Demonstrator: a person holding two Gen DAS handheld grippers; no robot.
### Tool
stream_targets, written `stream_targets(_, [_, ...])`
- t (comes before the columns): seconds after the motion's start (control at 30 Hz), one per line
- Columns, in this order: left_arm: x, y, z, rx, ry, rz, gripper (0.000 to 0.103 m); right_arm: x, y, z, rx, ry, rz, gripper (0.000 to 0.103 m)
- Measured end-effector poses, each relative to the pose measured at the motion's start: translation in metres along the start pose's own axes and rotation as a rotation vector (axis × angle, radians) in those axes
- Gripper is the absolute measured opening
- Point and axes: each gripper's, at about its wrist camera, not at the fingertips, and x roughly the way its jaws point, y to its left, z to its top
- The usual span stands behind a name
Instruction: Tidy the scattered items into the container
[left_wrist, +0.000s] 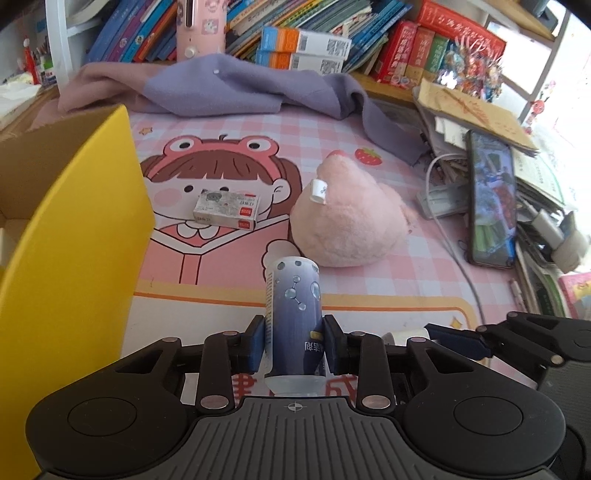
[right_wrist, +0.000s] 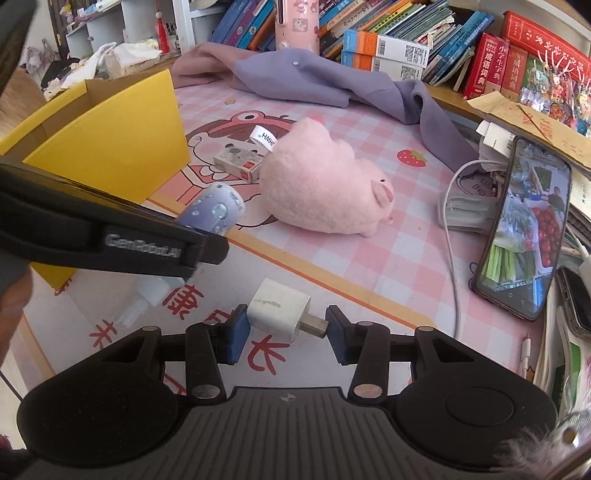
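Left gripper (left_wrist: 294, 347) clamped on blue bottle (left_wrist: 293, 314), lifted beside yellow box (left_wrist: 74, 236); right gripper (right_wrist: 286, 330) clamped on white charger (right_wrist: 277, 308) above pink mat (right_wrist: 351, 258), near plush pig (right_wrist: 325, 184)

Pink cartoon desk mat (left_wrist: 369, 284) w/ plush pig (left_wrist: 351, 221), sm box (left_wrist: 226, 209), purple cloth (left_wrist: 236, 85), phone (left_wrist: 493, 199).

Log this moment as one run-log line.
left gripper: shut on blue bottle | right gripper: shut on white charger | yellow box: left of both | plush, small carton: on mat
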Motion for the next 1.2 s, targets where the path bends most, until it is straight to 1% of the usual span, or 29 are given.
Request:
stream_targets(0.27, [-0.042, -0.001, -0.01, 0.013, -0.055, -0.039, 0.031, -0.027, 0.004, -0.003, 0.016, -0.045, -0.004, 0.043])
stream_targets(0.4, [-0.059, 0.003, -0.018, 0.001, -0.067, -0.061, 0.031, -0.04, 0.011, -0.006, 0.004, -0.075, -0.017, 0.042])
stream_targets(0.6, [-0.075, 0.012, -0.032, -0.026, -0.072, -0.097, 0.031, -0.059, 0.023, -0.011, 0.006, -0.097, -0.043, 0.042])
stream_targets(0.87, [-0.094, 0.02, -0.05, 0.02, -0.101, -0.173, 0.031, -0.076, 0.051, -0.023, 0.031, -0.102, -0.113, 0.042])
stream_targets(1.07, [-0.106, 0.031, -0.065, 0.049, -0.097, -0.23, 0.031, -0.087, 0.08, -0.036, 0.041, -0.093, -0.159, 0.042])
stream_targets(1.2, [-0.116, 0.042, -0.078, 0.056, -0.095, -0.255, 0.031, -0.095, 0.102, -0.044, 0.049, -0.089, -0.183, 0.042])
